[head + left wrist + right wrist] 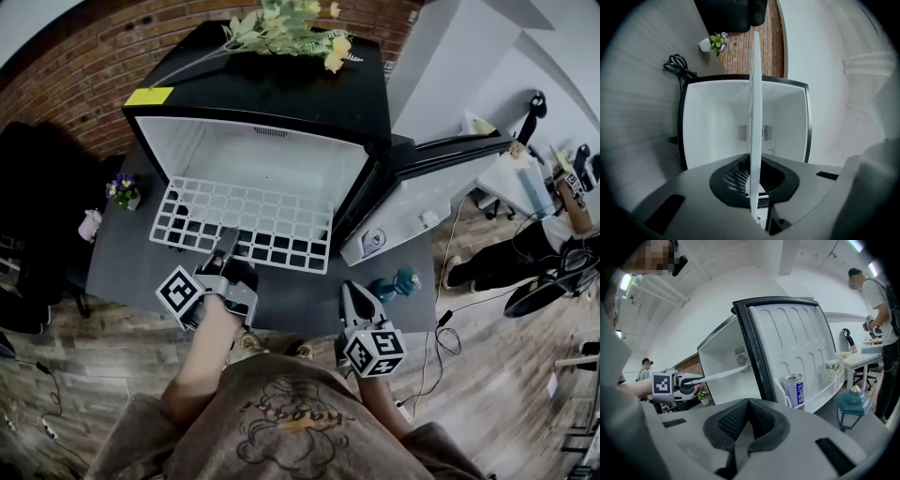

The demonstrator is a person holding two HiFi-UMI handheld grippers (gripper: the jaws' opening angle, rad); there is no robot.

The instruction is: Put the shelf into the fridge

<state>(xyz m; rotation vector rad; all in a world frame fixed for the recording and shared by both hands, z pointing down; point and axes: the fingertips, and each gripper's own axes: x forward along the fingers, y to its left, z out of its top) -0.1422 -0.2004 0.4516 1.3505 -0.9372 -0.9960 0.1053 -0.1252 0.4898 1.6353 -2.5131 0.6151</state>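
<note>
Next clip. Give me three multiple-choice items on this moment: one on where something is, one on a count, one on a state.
1. Where does the spray of yellow and green artificial flowers lie?
A) on top of the black mini fridge
B) on the floor
C) on a chair

2. How many containers stand in the rack of the open white fridge door?
A) none
B) two
C) five

3. What is the left gripper doing?
A) open and empty
B) shut on the white wire shelf
C) shut on the flowers

Answers:
1 A, the flowers rest on the fridge's black top.
2 B, a blue and white can and a small carton stand there.
3 B, the shelf's edge runs between its closed jaws, with its far part at the fridge's opening.
</note>
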